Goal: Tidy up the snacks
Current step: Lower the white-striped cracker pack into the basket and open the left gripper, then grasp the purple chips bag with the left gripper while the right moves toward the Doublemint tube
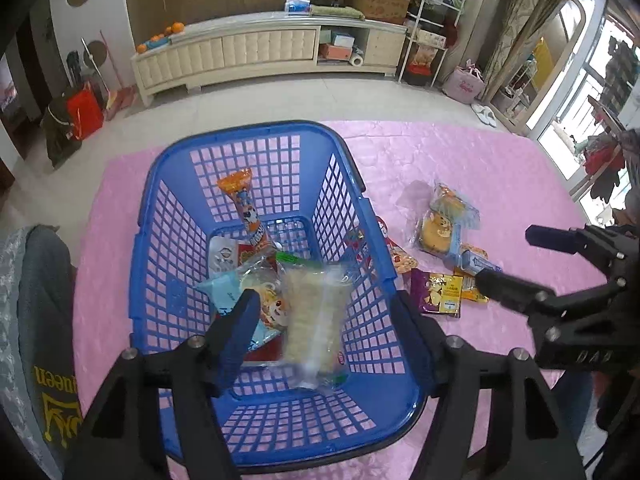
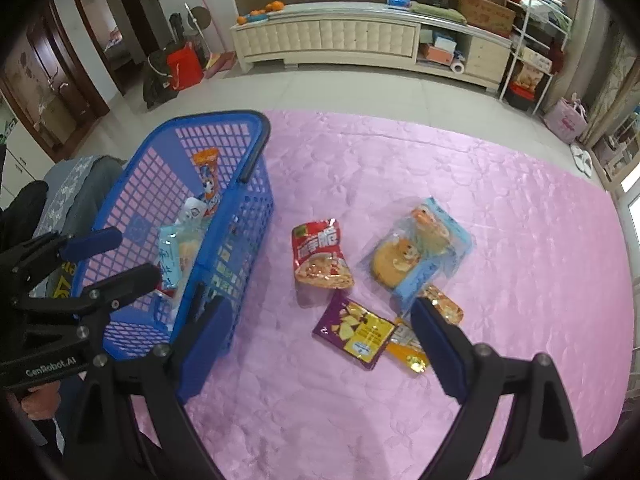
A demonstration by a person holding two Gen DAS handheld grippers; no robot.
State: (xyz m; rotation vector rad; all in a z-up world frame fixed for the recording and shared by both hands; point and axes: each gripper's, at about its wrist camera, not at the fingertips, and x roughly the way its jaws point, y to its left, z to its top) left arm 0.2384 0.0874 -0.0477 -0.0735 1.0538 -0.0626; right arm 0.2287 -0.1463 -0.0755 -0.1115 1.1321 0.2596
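Note:
A blue basket [image 1: 256, 130] [image 2: 208, 118] stands on the pink tablecloth and holds several snacks, among them an orange tube pack [image 1: 244, 204]. My left gripper [image 1: 326, 300] [image 2: 120, 258] hangs over the basket, open. A clear pack of pale crackers [image 1: 316, 320] shows blurred between its fingers, with neither pad pressing on it. My right gripper [image 2: 322, 316] [image 1: 516, 260] is open above the loose snacks: a red pack [image 2: 320, 256], a purple pack [image 2: 356, 332], a clear and blue cake pack [image 2: 416, 252] and orange packs [image 2: 408, 354].
The pink tablecloth [image 2: 500, 200] runs on to the right and toward the front. A grey garment [image 1: 40, 320] lies at the table's left edge beside the basket. Beyond the far edge are the tiled floor and a long cream cabinet [image 2: 360, 40].

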